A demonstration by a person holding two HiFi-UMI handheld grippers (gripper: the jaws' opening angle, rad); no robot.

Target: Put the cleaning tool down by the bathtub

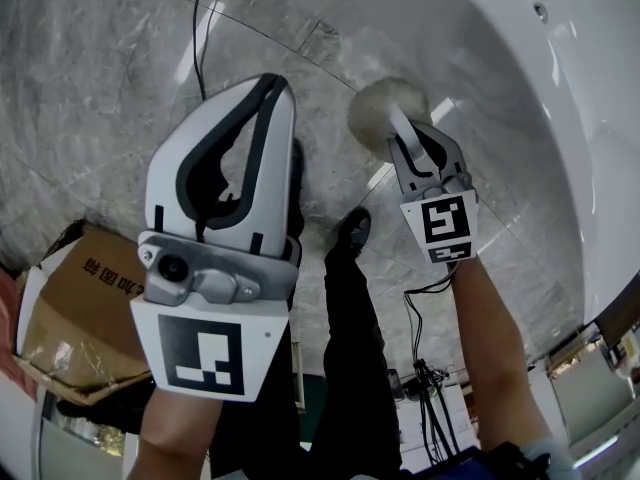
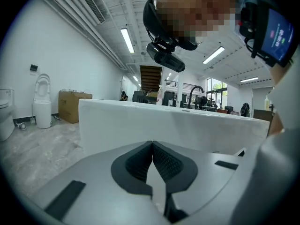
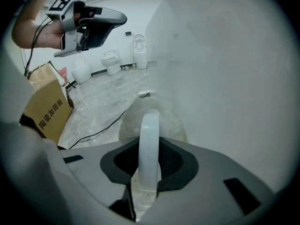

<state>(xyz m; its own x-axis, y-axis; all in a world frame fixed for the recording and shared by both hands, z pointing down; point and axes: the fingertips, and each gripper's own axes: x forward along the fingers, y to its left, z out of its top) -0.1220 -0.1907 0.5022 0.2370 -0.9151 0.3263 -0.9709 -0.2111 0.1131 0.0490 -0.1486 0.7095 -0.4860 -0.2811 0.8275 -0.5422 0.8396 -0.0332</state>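
The cleaning tool (image 1: 383, 108) has a white arched handle (image 3: 150, 130) and a fluffy pale round head (image 3: 133, 118). My right gripper (image 1: 410, 146) is shut on that handle and holds the head low over the marble floor, close beside the white bathtub (image 1: 565, 88). In the right gripper view the tub wall (image 3: 225, 69) fills the right side, next to the tool. My left gripper (image 1: 268, 93) is raised at the left, apart from the tool, and its jaws meet with nothing between them (image 2: 152, 159).
A brown cardboard box (image 1: 70, 308) lies at the lower left on the floor. A black cable (image 1: 197, 28) runs across the marble. The person's dark trouser leg and shoe (image 1: 352, 230) stand between the grippers. Toilets (image 3: 112, 62) stand by the far wall.
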